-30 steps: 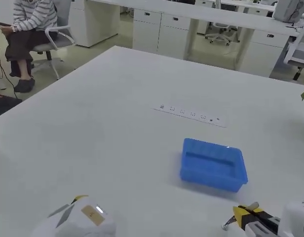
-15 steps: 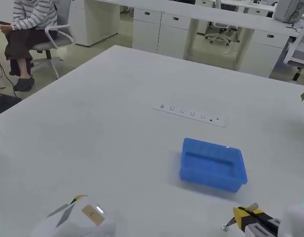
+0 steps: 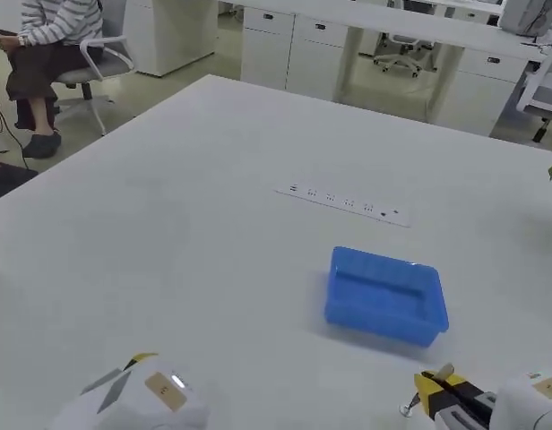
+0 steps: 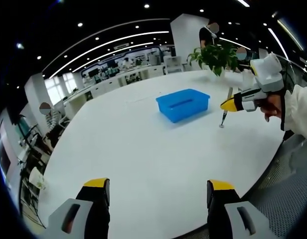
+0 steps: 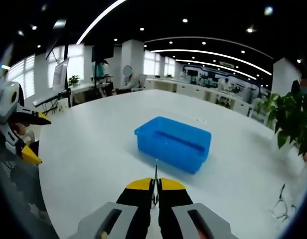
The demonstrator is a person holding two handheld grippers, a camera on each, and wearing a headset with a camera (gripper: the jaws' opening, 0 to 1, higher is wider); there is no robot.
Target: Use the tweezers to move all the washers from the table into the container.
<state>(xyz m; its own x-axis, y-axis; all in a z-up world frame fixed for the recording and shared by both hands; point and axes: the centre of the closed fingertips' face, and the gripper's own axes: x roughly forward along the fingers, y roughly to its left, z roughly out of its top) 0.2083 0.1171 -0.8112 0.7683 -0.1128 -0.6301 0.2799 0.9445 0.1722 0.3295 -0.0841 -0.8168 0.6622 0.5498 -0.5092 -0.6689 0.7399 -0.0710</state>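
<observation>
The blue container (image 3: pixel 386 296) stands open on the white table (image 3: pixel 195 206), right of centre. My right gripper (image 3: pixel 433 387) sits at the bottom right, just in front of the container, shut on thin metal tweezers (image 3: pixel 408 408) whose tip points down at the table. In the right gripper view the jaws (image 5: pixel 154 181) pinch the tweezers (image 5: pixel 155 174), aimed at the container (image 5: pixel 173 142). A few small metal pieces that look like washers (image 5: pixel 279 208) lie to the right. My left gripper (image 4: pixel 156 184) is open and holds nothing, at the table's near left edge (image 3: pixel 133 365).
A flush socket strip (image 3: pixel 343 202) is set into the table behind the container. A person sits on a chair (image 3: pixel 52 36) at the far left. A potted plant (image 5: pixel 288 119) stands to the right. White cabinets (image 3: pixel 294 54) line the back.
The right gripper with the tweezers has crept a little to the left, nearer the container's front. The head camera has dipped slightly.
</observation>
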